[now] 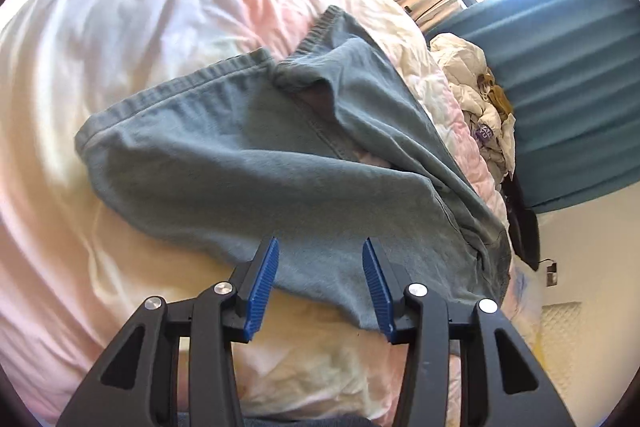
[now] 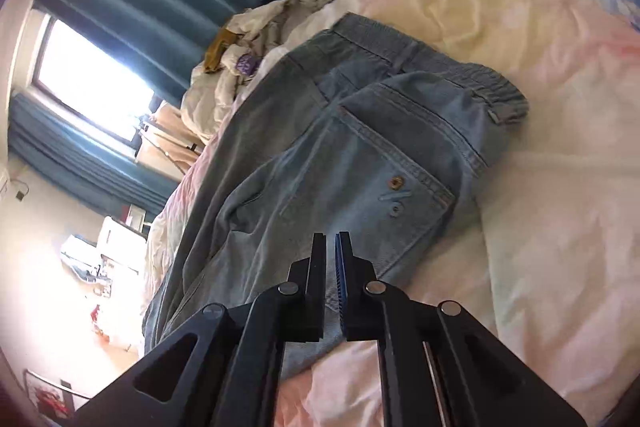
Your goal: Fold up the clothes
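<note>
A pair of light blue jeans lies on a pastel quilt on a bed. In the left wrist view the leg hems point up and away. My left gripper is open, its blue pads on either side of the denim edge, holding nothing. In the right wrist view the jeans show the waistband and a back pocket with a button. My right gripper is shut on the jeans fabric near the seat, below the pocket.
A heap of white and mixed clothes lies at the bed's far side, also in the right wrist view. Teal curtains and a bright window stand behind. The quilt spreads around the jeans.
</note>
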